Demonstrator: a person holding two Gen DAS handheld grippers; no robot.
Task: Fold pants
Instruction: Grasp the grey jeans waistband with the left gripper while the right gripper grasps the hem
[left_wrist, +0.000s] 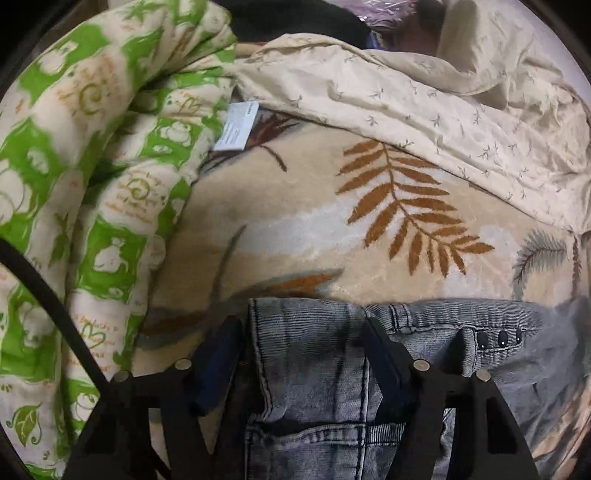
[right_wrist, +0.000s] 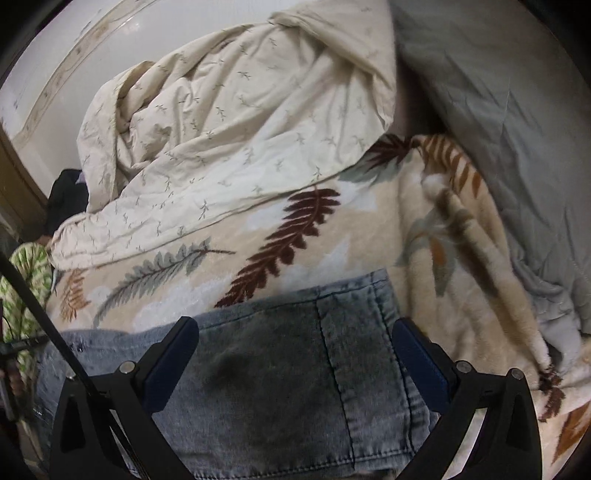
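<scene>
Grey-blue denim pants (left_wrist: 314, 362) lie flat on a beige leaf-print blanket (left_wrist: 295, 221). In the left wrist view the waistband end with dark buttons (left_wrist: 498, 338) lies at the bottom. My left gripper (left_wrist: 299, 336) is open, its jaws standing over the left waistband corner with denim between them. In the right wrist view the pants (right_wrist: 280, 369) fill the bottom, their far edge and a corner in sight. My right gripper (right_wrist: 295, 332) is open wide above the denim and holds nothing.
A green and cream quilt (left_wrist: 92, 184) is bunched at the left. A crumpled cream sheet (right_wrist: 229, 140) lies beyond the pants. A grey pillow (right_wrist: 498, 110) sits at the right, with the blanket (right_wrist: 461, 240) rucked up beside it. A black cable (left_wrist: 48, 299) crosses the lower left.
</scene>
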